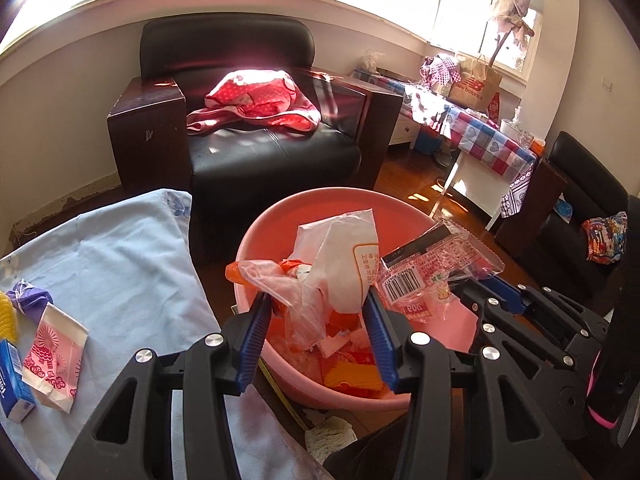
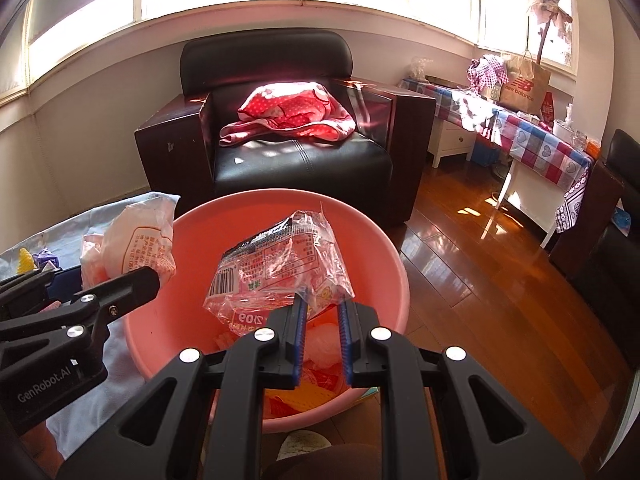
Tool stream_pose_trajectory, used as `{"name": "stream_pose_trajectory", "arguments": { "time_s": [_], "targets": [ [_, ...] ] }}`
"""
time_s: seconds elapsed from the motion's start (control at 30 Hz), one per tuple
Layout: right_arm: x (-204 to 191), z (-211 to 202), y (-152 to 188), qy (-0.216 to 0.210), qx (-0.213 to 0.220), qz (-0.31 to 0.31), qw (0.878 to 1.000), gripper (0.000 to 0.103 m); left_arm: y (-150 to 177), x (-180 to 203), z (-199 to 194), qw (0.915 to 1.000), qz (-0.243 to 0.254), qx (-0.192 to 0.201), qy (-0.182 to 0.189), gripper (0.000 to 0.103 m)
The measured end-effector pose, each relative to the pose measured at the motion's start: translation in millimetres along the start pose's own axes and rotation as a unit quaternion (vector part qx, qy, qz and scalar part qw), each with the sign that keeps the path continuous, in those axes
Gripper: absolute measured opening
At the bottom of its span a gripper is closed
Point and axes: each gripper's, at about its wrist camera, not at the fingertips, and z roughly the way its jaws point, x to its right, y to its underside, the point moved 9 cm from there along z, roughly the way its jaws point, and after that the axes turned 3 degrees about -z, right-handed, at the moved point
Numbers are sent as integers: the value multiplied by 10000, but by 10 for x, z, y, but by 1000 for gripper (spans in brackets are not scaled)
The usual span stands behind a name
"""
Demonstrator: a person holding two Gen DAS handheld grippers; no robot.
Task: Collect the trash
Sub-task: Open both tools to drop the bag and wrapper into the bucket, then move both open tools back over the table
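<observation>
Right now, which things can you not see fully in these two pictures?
- Basin bottom, both views: trash and tongs cover it.
- Blue box, left wrist view: cut off by the left edge.
- Wrapper print, right wrist view: too crumpled and small to read.
- Left tongs grip on the white bag: unclear.

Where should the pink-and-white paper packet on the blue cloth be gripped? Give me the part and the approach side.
Take the pink-and-white paper packet by its upper right corner, coming from above and from the right. It lies flat on the blue cloth, so probably only an edge offers a pinch. The blue box crowds its left side, while the right edge looks free.
</observation>
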Motion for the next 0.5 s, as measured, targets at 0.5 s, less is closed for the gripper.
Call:
{"name": "stream_pose_trajectory", "arguments": {
  "time_s": [0.5],
  "targets": [
    [77,65,71,-55,-210,265,9994,26,43,-87,29,9998,-126,-115,61,57]
  ]
}}
